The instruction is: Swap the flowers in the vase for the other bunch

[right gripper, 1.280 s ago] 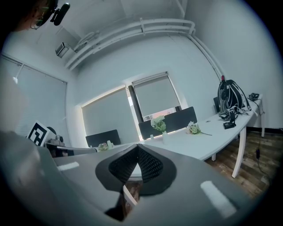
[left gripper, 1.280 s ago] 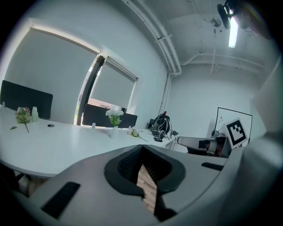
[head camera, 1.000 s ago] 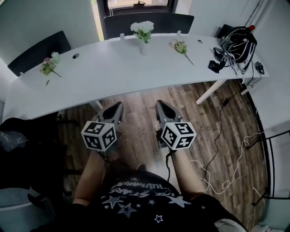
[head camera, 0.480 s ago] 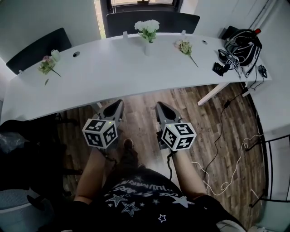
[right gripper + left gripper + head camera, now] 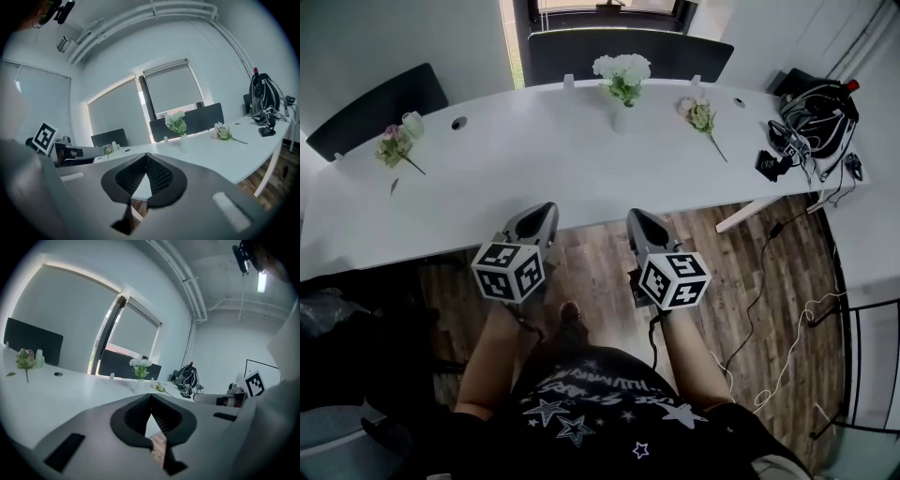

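A small white vase [image 5: 622,118] holding white flowers [image 5: 622,69] stands at the far middle of the long white table [image 5: 516,169]. A loose bunch of pale pink flowers [image 5: 700,116] lies on the table to the vase's right. Another pink bunch [image 5: 393,147] lies at the far left. Both grippers are held side by side over the floor just short of the table's near edge, well away from the flowers. My left gripper [image 5: 546,210] is shut and empty; my right gripper [image 5: 634,217] is shut and empty too. The vase [image 5: 184,143] and loose bunch [image 5: 223,133] show in the right gripper view.
A small white cup [image 5: 412,123] stands by the left bunch. A backpack [image 5: 821,105] and a black camera [image 5: 767,161] with cables sit at the table's right end. Dark chairs [image 5: 623,52] stand behind the table. Cables [image 5: 769,309] trail over the wooden floor at the right.
Both grippers and the person have come forward towards the table; its near edge now lies just ahead of the jaw tips. The jaws stayed shut.
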`<state>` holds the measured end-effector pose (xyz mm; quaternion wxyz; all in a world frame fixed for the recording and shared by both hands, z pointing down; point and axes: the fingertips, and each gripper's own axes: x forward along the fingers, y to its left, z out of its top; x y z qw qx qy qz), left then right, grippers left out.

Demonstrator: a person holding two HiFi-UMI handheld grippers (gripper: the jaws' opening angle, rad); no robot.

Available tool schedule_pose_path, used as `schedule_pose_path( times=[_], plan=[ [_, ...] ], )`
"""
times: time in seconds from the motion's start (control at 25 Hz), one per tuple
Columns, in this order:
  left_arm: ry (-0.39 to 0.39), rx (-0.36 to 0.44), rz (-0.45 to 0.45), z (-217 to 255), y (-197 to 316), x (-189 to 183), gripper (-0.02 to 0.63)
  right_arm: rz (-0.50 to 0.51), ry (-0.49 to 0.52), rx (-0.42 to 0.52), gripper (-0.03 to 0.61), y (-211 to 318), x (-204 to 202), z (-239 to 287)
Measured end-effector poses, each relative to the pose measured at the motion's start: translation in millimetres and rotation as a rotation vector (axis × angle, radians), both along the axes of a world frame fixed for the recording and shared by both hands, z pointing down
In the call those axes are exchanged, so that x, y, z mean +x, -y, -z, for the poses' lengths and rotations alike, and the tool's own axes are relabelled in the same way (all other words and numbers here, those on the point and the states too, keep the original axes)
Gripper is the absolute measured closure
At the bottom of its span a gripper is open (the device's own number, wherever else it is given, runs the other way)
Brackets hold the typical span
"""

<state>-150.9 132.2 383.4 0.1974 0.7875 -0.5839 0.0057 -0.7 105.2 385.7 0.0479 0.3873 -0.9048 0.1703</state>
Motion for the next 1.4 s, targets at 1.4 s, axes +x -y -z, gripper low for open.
schedule_pose_path(
  times=[1.4],
  plan=[
    [-0.013,0.020,0.006,-11,171,-43,0.606,-0.052,-0.043,0.002,0.576,210,-38,-10]
  ],
)
